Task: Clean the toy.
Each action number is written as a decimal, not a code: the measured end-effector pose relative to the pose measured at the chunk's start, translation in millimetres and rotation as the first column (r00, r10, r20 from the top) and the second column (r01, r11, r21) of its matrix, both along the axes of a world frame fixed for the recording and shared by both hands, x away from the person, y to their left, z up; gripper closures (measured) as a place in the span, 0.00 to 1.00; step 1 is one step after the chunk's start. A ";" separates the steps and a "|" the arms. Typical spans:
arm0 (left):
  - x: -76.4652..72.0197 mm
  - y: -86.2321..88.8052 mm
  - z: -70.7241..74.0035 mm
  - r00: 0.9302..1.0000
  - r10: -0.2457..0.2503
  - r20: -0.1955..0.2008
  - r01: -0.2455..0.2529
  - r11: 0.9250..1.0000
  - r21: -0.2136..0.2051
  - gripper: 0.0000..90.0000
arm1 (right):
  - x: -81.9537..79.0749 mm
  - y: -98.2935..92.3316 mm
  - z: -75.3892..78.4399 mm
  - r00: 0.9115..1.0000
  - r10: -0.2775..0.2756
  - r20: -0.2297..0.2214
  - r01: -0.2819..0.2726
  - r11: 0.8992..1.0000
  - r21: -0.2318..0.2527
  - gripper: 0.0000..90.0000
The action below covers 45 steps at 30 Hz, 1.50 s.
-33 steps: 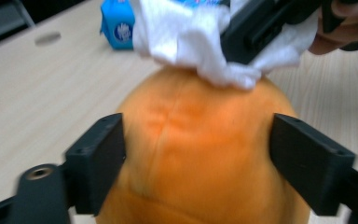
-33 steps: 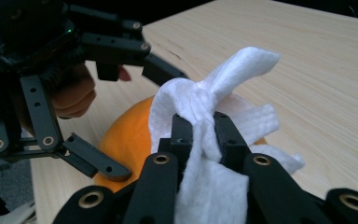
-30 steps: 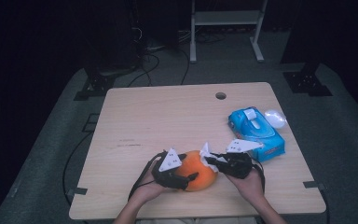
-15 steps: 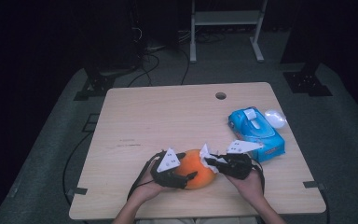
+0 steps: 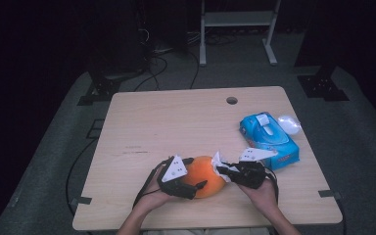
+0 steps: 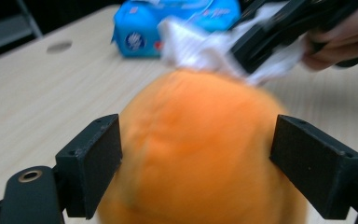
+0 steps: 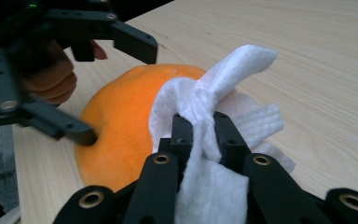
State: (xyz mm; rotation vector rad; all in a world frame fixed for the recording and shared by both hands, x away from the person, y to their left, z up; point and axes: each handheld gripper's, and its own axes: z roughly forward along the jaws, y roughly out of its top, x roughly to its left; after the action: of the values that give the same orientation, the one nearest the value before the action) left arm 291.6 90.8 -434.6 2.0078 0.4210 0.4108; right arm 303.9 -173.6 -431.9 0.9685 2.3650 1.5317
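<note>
A big orange fruit (image 5: 206, 174) rests on the wooden table (image 5: 176, 122) near its front edge. My left gripper (image 5: 196, 172) straddles the orange (image 6: 200, 149) from the left. Its jaws have just been opening and now stand on either side of the fruit without pressing on it. My right gripper (image 5: 221, 169) comes in from the right, shut on a crumpled white wipe (image 7: 223, 79). The wipe (image 5: 219, 160) lies against the upper right side of the orange (image 7: 116, 121). In the left gripper view the wipe (image 6: 191, 46) sits on top of the fruit.
A blue pack of wipes (image 5: 269, 139) lies at the right of the table, with a small white object (image 5: 289, 124) behind it. A round cable hole (image 5: 232, 100) is near the far edge. Dark floor, cables and a metal frame lie beyond.
</note>
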 end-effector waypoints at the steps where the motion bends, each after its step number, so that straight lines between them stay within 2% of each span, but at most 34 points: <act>1: 1.2 -0.7 -0.9 1.000 0.016 -0.019 -0.015 1.000 0.021 0.26 | 1.0 -1.2 -0.6 1.000 -0.006 -0.003 0.006 1.000 0.000 0.89; 3: 5.1 1.6 -3.0 0.998 0.038 -0.056 -0.037 0.999 0.013 0.28 | 2.6 -3.8 -3.1 1.000 -0.019 -0.014 0.018 1.000 -0.007 0.89; 5: 8.0 4.3 -3.6 0.995 0.058 -0.075 -0.057 0.998 0.015 0.28 | 5.7 -7.5 -6.6 0.999 -0.029 -0.033 0.029 1.000 0.002 0.89; 6: 8.8 5.3 -3.6 0.994 0.067 -0.082 -0.067 0.998 0.010 0.28 | 7.7 -9.8 -8.6 0.998 -0.037 -0.053 0.038 0.999 0.012 0.89; 9: 9.3 7.9 -3.7 0.993 0.075 -0.093 -0.074 0.997 0.013 0.28 | 12.2 -15.6 -14.5 0.994 -0.071 -0.083 0.071 0.997 0.000 0.89; 12: 9.9 10.4 -4.3 0.991 0.079 -0.105 -0.078 0.997 0.010 0.28 | 7.7 -15.7 -8.9 0.995 -0.073 -0.061 0.073 0.997 0.000 0.89; 14: 11.0 12.2 -4.7 0.989 0.085 -0.118 -0.085 0.996 0.002 0.28 | 1.3 -11.6 -1.5 0.999 -0.042 -0.029 0.043 0.999 0.010 0.88; 16: 10.9 12.7 -5.0 0.990 0.082 -0.118 -0.083 0.997 0.001 0.28 | -2.2 -6.6 0.6 1.000 -0.026 -0.008 0.026 1.000 -0.005 0.89; 17: 10.5 12.1 -4.9 0.989 0.084 -0.118 -0.084 0.996 0.000 0.28 | -1.5 -6.3 -1.5 1.000 -0.026 -0.009 0.026 1.000 -0.008 0.89; 19: 9.4 10.5 -4.1 0.990 0.084 -0.113 -0.084 0.996 0.005 0.28 | 3.6 -11.3 -8.9 0.998 -0.048 -0.051 0.048 0.999 0.004 0.89; 21: 8.1 8.8 -3.4 0.990 0.079 -0.119 -0.079 0.997 0.005 0.28 | 8.9 -16.6 -15.4 0.993 -0.088 -0.072 0.087 0.996 -0.027 0.89; 22: 7.1 7.5 -3.4 0.990 0.076 -0.122 -0.077 0.997 0.001 0.28 | 10.2 -18.8 -17.0 0.992 -0.098 -0.084 0.097 0.995 -0.020 0.88; 24: 3.9 3.6 -3.3 0.990 0.071 -0.122 -0.070 0.998 0.011 0.28 | 9.1 -18.2 -12.2 0.993 -0.097 -0.071 0.097 0.995 -0.003 0.89; 26: -0.6 -2.2 -1.7 0.992 0.058 -0.115 -0.055 0.998 0.031 0.28 | 6.6 -14.0 -2.2 0.996 -0.073 -0.041 0.075 0.997 0.032 0.88; 28: -3.9 -6.4 2.4 0.994 0.043 -0.105 -0.037 0.998 0.056 0.26 | 3.6 -9.0 3.8 0.999 -0.052 -0.017 0.052 0.998 0.032 0.88; 30: -3.9 -5.8 7.1 0.994 0.027 -0.108 -0.021 0.998 0.054 0.23 | 2.5 -5.9 0.7 0.999 -0.031 -0.024 0.032 0.999 0.016 0.88; 32: -2.3 -2.7 9.8 0.994 0.016 -0.108 -0.013 1.000 0.026 0.20 | 3.9 -5.8 -4.1 0.998 0.038 -0.060 -0.036 0.999 0.024 0.88; 33: -1.2 -2.0 10.0 0.994 0.015 -0.105 -0.014 1.000 0.016 0.18 | 2.7 -5.5 -4.7 0.996 0.070 -0.063 -0.068 0.997 0.029 0.88; 35: 0.4 -2.3 8.0 0.994 0.008 -0.108 -0.005 1.000 0.022 0.11 | -1.5 -2.8 -3.7 0.992 0.116 -0.052 -0.116 0.993 0.011 0.89; 37: 1.7 -4.2 2.6 0.995 0.009 -0.100 -0.005 0.999 0.045 0.10 | -4.7 1.1 -2.4 0.991 0.130 -0.038 -0.131 0.991 -0.009 0.89; 38: 3.0 -4.4 -0.4 0.994 0.012 -0.105 -0.007 0.999 0.044 0.11 | -4.5 2.2 -2.0 0.992 0.125 -0.028 -0.125 0.992 -0.017 0.88; 40: 4.8 -3.8 -3.5 0.993 0.039 -0.113 -0.035 0.999 0.035 0.21 | -1.8 1.3 -2.1 0.994 0.100 -0.034 -0.101 0.995 -0.015 0.89; 41: 4.5 -4.6 -4.0 0.993 0.064 -0.098 -0.061 0.997 0.042 0.28 | 0.4 -0.2 -2.4 0.996 0.080 -0.036 -0.080 0.997 -0.002 0.89; 43: 3.6 -7.1 -2.9 0.993 0.100 -0.064 -0.096 0.994 0.057 0.35 | 2.9 -2.1 0.5 0.998 0.041 -0.036 -0.040 0.999 0.023 0.89; 45: 3.0 -9.0 -2.5 0.990 0.134 -0.037 -0.132 0.990 0.056 0.37 | 1.1 1.8 6.0 0.999 0.048 -0.014 -0.048 0.998 0.035 0.89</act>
State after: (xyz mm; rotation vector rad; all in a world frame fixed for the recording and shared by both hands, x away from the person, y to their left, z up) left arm 294.6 81.8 -437.1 2.0496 0.5771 0.4694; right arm 305.0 -171.8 -425.8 0.9402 2.3965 1.5934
